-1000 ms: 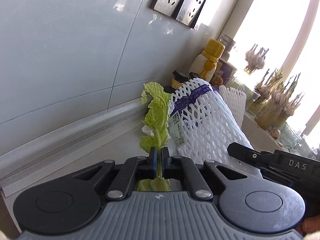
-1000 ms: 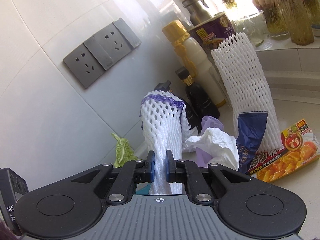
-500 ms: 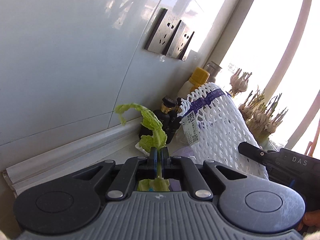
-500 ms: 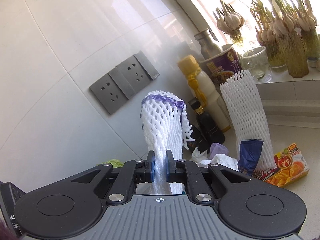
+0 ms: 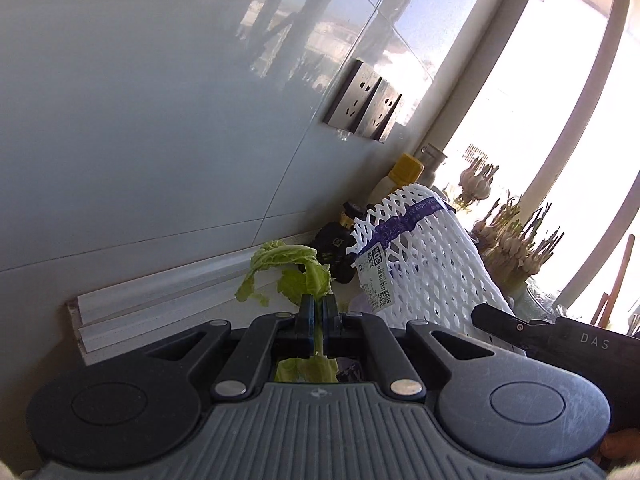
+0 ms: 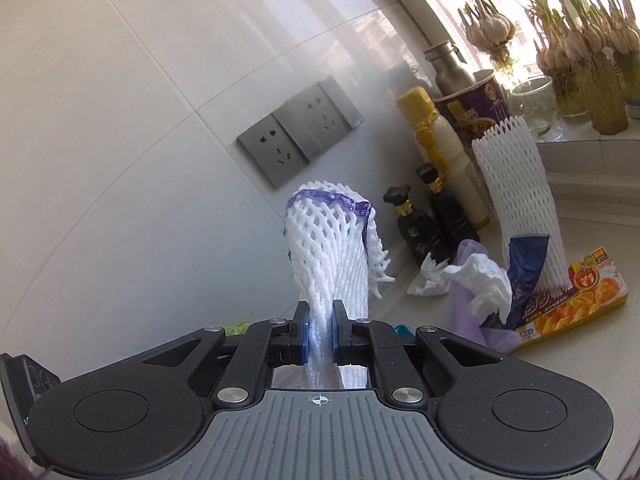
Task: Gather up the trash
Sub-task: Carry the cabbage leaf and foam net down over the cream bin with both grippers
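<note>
Between the pinched jaws of the left gripper (image 5: 319, 312) a cabbage leaf (image 5: 298, 270) droops leftward, while the right gripper (image 6: 320, 330), beside it, clamps the foam net sleeve (image 6: 332, 240) standing straight ahead.

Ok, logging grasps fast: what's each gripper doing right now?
Left gripper: shut on the lettuce leaf.
Right gripper: shut on the white foam net.

A limp green cabbage leaf (image 5: 308, 276) is held upright, its stalk pinched and its tip drooping left. A white foam net sleeve (image 6: 332, 248) banded with purple tape is squeezed at its near end and stands upright. Farther right, crumpled white tissue (image 6: 476, 276), a purple bag (image 6: 464, 300) and a blue wrapper (image 6: 524, 260) are piled on the counter.
</note>
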